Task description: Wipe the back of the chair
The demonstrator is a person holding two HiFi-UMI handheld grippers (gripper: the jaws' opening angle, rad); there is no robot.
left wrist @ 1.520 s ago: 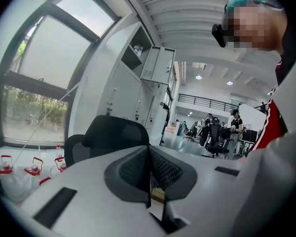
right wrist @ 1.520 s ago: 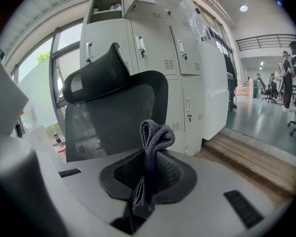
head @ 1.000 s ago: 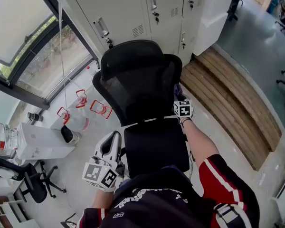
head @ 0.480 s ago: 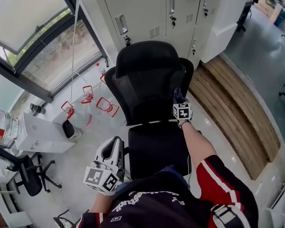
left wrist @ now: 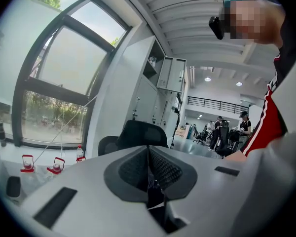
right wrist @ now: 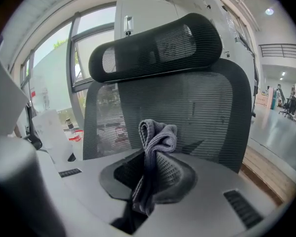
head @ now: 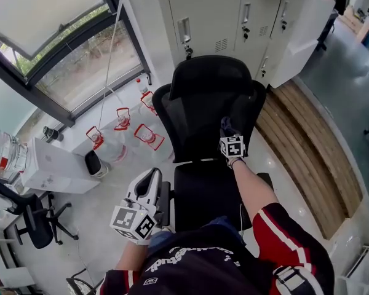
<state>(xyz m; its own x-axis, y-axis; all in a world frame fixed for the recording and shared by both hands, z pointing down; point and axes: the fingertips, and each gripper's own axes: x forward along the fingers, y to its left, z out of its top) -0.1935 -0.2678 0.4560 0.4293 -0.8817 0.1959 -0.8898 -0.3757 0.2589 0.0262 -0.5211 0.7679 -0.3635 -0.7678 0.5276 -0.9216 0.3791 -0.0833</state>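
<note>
- Pinching a bunched grey knitted cloth [right wrist: 157, 139], the right gripper [head: 229, 134] has its jaws clamped on the fabric, which stands up above the pads in a folded lump.
- That gripper is held out in front of the black mesh office chair [head: 200, 112], level with the lower part of its ribbed mesh backrest [right wrist: 197, 107] and a little right of its middle.
- From the right gripper view the cloth is very near the mesh, but whether it touches cannot be told.
- Above the backrest is the chair's curved black headrest [right wrist: 158, 46], and the black padded seat [head: 206, 189] lies below the gripper, in front of the person.
- Low at the left side of the seat, the left gripper [head: 149, 186] is apart from the chair, with its jaws pressed together on each other alone.
- The left gripper view sees the chair from the side.
- The person's right arm reaches forward from a red, black and white sleeve [head: 283, 232].
- Pale grey metal lockers [head: 234, 11] stand behind the chair.
- A large dark-framed window [head: 55, 48] is at the left, with clear bottles with red handles [head: 146, 135] on the pale floor near it.
- A curved strip of wooden planking [head: 307, 140] runs along the floor to the right of the chair.
</note>
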